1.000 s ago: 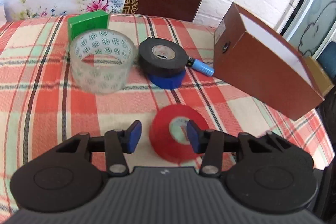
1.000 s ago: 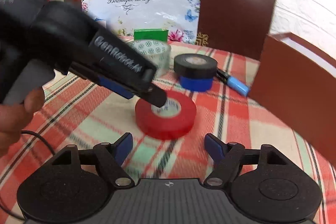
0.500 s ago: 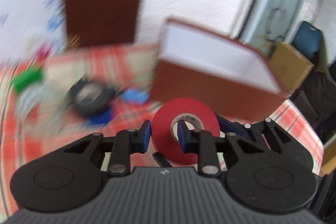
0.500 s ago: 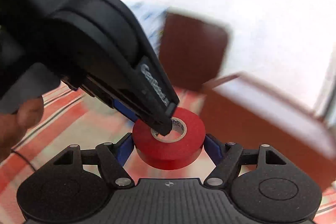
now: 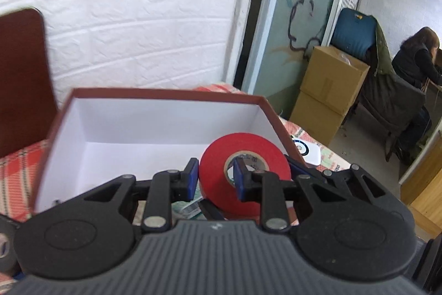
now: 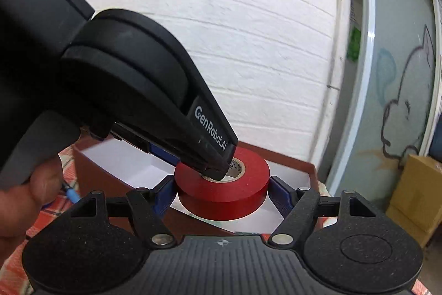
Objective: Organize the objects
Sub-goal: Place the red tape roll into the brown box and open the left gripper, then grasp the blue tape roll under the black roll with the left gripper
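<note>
A red tape roll point(image 5: 244, 156) is held up over the open brown box with white inside point(image 5: 154, 129). My left gripper point(image 5: 215, 179) is shut on the roll's wall, one finger in the core hole. In the right wrist view the same red tape roll point(image 6: 223, 184) sits between my right gripper's point(image 6: 222, 191) blue pads, which touch its two sides. The left gripper's black body point(image 6: 132, 101) comes in from the upper left onto the roll. The box point(image 6: 124, 167) lies just behind and below it.
A black tape roll point(image 5: 5, 248) shows at the far left edge on the plaid tablecloth point(image 5: 16, 179). A blue marker point(image 6: 70, 194) lies left of the box. A white device point(image 5: 306, 149) lies right of the box. Cardboard boxes point(image 5: 328, 93) and a seated person point(image 5: 414, 60) are beyond the table.
Both grippers have lifted the red tape roll off the table and carried it right, over the open box. The right gripper has closed onto the roll's sides.
</note>
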Tool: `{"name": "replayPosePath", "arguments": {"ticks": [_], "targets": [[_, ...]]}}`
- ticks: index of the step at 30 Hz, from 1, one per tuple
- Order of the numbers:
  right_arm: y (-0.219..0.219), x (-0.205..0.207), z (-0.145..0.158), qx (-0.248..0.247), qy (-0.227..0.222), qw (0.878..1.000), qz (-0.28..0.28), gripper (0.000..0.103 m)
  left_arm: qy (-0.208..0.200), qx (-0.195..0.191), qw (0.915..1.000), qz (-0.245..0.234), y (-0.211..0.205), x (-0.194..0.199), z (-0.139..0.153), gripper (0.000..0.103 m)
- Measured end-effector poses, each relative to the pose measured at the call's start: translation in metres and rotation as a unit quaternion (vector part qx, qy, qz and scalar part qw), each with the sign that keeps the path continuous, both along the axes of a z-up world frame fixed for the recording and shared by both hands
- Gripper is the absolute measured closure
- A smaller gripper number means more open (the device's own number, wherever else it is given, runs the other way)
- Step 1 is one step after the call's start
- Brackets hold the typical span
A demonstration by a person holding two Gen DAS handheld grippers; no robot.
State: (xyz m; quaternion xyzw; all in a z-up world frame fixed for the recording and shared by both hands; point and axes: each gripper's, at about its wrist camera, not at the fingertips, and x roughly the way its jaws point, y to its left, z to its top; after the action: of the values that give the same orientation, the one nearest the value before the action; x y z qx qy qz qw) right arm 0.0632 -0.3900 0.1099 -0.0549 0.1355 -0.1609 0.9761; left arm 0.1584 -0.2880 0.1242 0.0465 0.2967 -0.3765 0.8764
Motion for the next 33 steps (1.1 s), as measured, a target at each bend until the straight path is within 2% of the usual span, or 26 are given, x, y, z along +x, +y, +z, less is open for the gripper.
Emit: {"name": "replayPosePath", "arguments": {"ticks": [5, 11, 12, 15, 16, 19, 22, 26, 33], "targets": [[-0.019, 0.006, -0.007, 0.032, 0.000, 0.999, -0.016, 0.031, -0.011, 0.015, 0.9998, -0.002, -0.021, 0.004, -0.011, 0.074], [-0.024, 0.010, -0.009, 0.031, -0.003, 0.999, -0.019, 0.029, -0.012, 0.025, 0.9996, 0.011, -0.027, 0.012, -0.011, 0.073], [-0.025, -0.002, -0.006, 0.029, -0.001, 0.999, -0.022, 0.029, -0.015, 0.027, 0.9994, 0.013, -0.026, 0.012, -0.011, 0.072], [-0.018, -0.007, -0.008, 0.026, -0.003, 0.999, -0.023, 0.029, -0.028, 0.039, 0.9987, 0.016, -0.022, 0.006, -0.009, 0.069], [-0.016, -0.013, -0.007, 0.027, -0.005, 0.999, -0.023, 0.029, -0.030, 0.041, 0.9986, 0.017, -0.021, 0.003, -0.008, 0.064], [-0.009, -0.028, -0.005, 0.032, -0.014, 0.999, -0.024, 0.029, -0.040, 0.041, 0.9980, 0.026, -0.011, -0.006, -0.004, 0.058], [0.000, -0.008, -0.007, 0.037, -0.024, 0.999, -0.024, 0.028, -0.045, 0.048, 0.9972, 0.036, 0.001, -0.016, -0.002, 0.057], [0.015, -0.021, -0.016, 0.034, -0.009, 0.999, -0.017, 0.026, -0.038, 0.045, 0.9970, 0.049, 0.021, -0.029, -0.002, 0.055], [0.045, -0.034, -0.038, 0.056, 0.058, 0.997, 0.019, 0.027, -0.030, 0.062, 0.9951, 0.071, 0.050, -0.046, -0.016, 0.052]]}}
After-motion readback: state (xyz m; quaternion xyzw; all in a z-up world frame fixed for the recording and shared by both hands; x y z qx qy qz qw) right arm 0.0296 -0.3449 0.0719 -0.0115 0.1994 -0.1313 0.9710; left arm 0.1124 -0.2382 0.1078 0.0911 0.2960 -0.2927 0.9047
